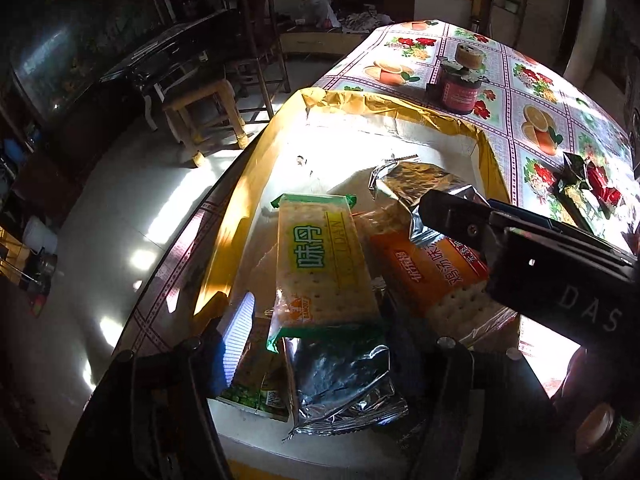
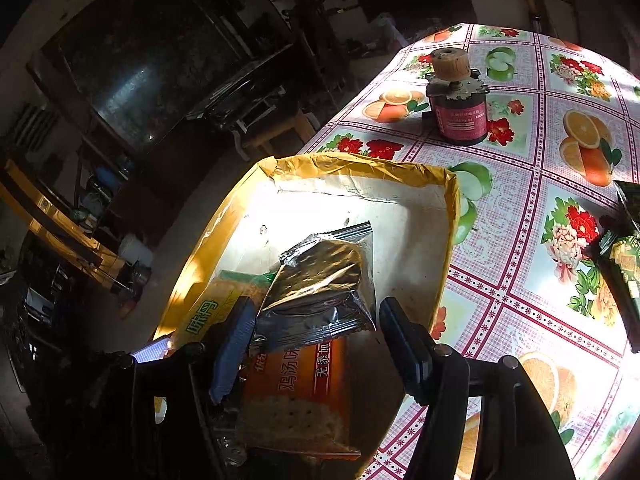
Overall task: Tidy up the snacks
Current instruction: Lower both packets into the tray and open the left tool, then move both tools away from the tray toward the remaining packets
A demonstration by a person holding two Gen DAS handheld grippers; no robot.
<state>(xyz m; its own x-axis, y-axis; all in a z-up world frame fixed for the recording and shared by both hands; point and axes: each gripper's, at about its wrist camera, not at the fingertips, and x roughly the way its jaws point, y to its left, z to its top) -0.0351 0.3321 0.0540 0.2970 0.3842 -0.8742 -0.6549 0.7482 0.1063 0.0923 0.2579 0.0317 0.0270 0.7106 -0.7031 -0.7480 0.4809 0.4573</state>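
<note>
A shallow yellow-rimmed box (image 1: 240,200) (image 2: 450,240) stands on the fruit-patterned tablecloth and holds several snack packs. My left gripper (image 1: 320,332) hovers over its near end, jaws open; a green-lettered cracker pack (image 1: 324,264) and a silver foil pack (image 1: 340,384) lie between its fingers, not pinched. My right gripper (image 2: 320,336) is open around another silver foil pack (image 2: 320,284) (image 1: 412,184), which rests on an orange cracker pack (image 2: 300,384) (image 1: 424,268). The foil pack's edge lies against the blue left pad; the right finger stands just off it. One of the right gripper's fingers (image 1: 448,220) reaches in from the right in the left wrist view.
A red cylinder with a wooden spool on top (image 1: 460,84) (image 2: 458,112) stands beyond the box. Dark green packets (image 1: 580,200) (image 2: 624,272) lie on the cloth at right. The table edge runs along the box's left side, with a wooden stool (image 1: 204,112) on the floor below.
</note>
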